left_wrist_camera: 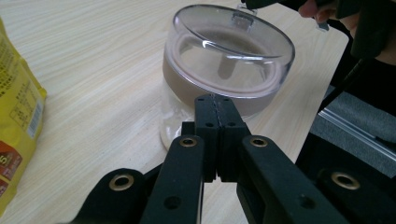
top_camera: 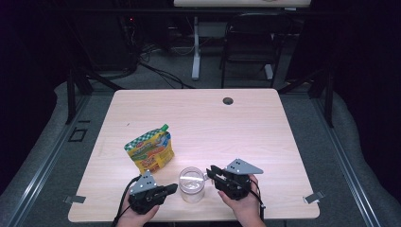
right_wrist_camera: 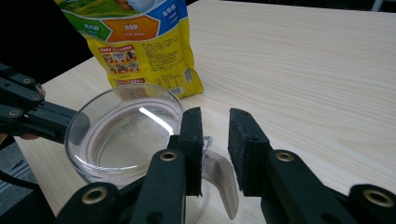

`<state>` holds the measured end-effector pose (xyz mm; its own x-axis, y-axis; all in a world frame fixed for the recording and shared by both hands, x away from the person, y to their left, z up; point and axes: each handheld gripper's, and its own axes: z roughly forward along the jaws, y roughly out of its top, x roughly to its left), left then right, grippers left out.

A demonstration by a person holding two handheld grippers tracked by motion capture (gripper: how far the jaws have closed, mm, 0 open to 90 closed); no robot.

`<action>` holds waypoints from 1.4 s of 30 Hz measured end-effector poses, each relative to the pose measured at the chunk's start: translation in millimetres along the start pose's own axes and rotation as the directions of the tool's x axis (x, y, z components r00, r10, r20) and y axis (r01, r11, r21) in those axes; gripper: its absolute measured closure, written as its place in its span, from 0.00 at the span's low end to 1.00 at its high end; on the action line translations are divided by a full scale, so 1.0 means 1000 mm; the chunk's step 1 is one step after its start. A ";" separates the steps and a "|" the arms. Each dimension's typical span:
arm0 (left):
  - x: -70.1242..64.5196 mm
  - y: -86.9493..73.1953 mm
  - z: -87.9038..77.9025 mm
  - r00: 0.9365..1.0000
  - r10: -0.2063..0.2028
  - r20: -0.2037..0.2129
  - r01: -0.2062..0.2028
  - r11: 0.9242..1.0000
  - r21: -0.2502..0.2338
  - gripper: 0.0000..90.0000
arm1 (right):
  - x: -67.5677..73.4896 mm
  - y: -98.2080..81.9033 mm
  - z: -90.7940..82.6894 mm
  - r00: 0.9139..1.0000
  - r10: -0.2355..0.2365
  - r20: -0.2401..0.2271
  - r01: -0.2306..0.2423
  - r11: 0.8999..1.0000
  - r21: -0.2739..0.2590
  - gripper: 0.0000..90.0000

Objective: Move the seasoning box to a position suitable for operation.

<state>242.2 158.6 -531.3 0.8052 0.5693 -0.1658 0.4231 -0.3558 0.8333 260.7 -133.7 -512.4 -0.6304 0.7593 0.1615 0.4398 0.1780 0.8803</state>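
A clear glass jar point(top_camera: 191, 184) with a domed clear lid point(left_wrist_camera: 232, 51) stands near the table's front edge. My left gripper point(top_camera: 172, 188) lies just left of it. Its jaws point(left_wrist_camera: 213, 100) are shut flat against each other, holding nothing, with the tips almost at the jar's wall. My right gripper point(top_camera: 211, 171) sits at the jar's right side. Its jaws point(right_wrist_camera: 215, 125) stand a little apart, with the lid's pale latch tab point(right_wrist_camera: 220, 179) low in the gap and untouched by the right pad. A yellow snack pouch point(top_camera: 149, 151) lies behind and left of the jar.
The pale wooden table point(top_camera: 236, 127) has a cable hole point(top_camera: 228, 100) near its far edge. Metal clips point(top_camera: 75, 199) sit at its front corners. A dark chair point(top_camera: 250, 42) and a desk leg point(top_camera: 196, 47) stand beyond the table. The other gripper's black arms point(right_wrist_camera: 28, 116) reach the jar's far side.
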 end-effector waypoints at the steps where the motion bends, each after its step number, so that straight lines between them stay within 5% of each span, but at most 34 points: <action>1: 0.000 0.000 0.001 1.000 0.008 0.003 -0.008 1.000 0.000 1.00 | 0.000 0.000 0.000 1.000 0.004 0.000 -0.004 1.000 -0.004 0.84; 23: -0.003 0.005 0.000 0.999 0.032 0.018 -0.032 0.999 -0.025 1.00 | 0.001 -0.004 -0.004 1.000 -0.009 -0.013 0.008 1.000 -0.008 0.78; 30: -0.005 0.011 0.000 0.999 0.041 0.030 -0.040 0.998 -0.043 1.00 | 0.004 -0.009 -0.010 0.998 -0.054 -0.015 0.054 0.998 0.022 0.64; 42: -0.009 0.022 0.001 0.996 0.075 0.044 -0.073 0.996 -0.047 1.00 | 0.014 -0.016 -0.011 0.988 -0.151 -0.041 0.153 0.985 0.076 0.55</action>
<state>244.6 144.8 -512.3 0.8521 0.5081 -0.1254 0.3429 -0.3610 0.8672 237.2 -132.9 -519.6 -0.7152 0.6974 0.0454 0.3855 0.3396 0.8580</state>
